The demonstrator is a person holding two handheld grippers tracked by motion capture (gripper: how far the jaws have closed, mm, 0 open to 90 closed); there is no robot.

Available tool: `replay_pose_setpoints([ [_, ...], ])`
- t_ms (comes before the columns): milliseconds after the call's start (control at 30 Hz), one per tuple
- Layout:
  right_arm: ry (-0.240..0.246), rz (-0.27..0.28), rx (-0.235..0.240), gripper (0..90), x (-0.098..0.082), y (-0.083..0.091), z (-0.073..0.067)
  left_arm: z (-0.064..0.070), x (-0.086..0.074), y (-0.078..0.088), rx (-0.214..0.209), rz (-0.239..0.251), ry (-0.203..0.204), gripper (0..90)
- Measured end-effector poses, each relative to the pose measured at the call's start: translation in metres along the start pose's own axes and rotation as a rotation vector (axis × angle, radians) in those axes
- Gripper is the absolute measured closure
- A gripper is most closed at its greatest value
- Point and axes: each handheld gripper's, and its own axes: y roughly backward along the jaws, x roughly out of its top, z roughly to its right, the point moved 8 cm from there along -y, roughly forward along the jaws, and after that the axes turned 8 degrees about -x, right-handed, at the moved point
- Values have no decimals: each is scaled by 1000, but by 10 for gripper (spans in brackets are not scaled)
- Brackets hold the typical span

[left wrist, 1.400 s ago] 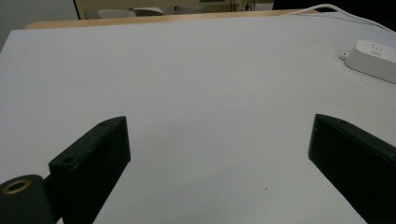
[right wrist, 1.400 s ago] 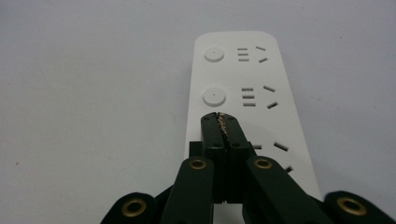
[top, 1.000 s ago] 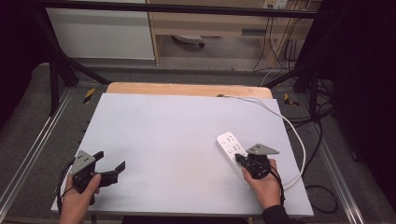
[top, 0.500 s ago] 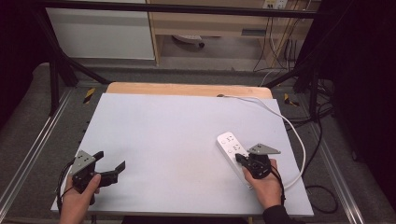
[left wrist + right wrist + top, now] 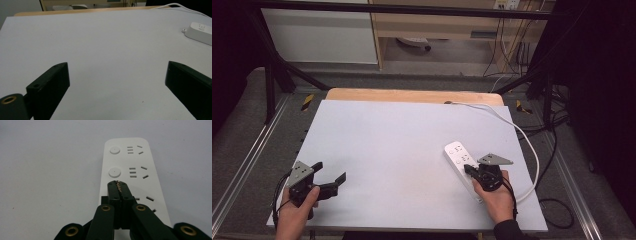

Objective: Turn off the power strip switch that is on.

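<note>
The white power strip [image 5: 463,165] lies on the right side of the table [image 5: 402,145], under the right gripper [image 5: 118,185], whose jaws are pressed together above its buttons. The left gripper [image 5: 331,181] rests far away, jaws spread. The strip looks stiff, light and smooth; holding its long edges seems safest.

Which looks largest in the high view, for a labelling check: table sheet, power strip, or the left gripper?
1. Table sheet, by far the largest.
2. Power strip and left gripper: they look alike in size, and the right gripper hides part of the strip, so unranked.
</note>
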Motion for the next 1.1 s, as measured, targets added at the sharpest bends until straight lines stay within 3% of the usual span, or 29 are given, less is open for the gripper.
replay_pose_setpoints([
  [533,-14,36,6,900,5,5,1,0,0,0,0,0,-1,54],
  [833,-27,66,-1,814,10,10,3,-1,0,0,1,2,0,54],
  [1100,-50,112,10,670,13,12,4,-1,0,0,1,1,1,54],
])
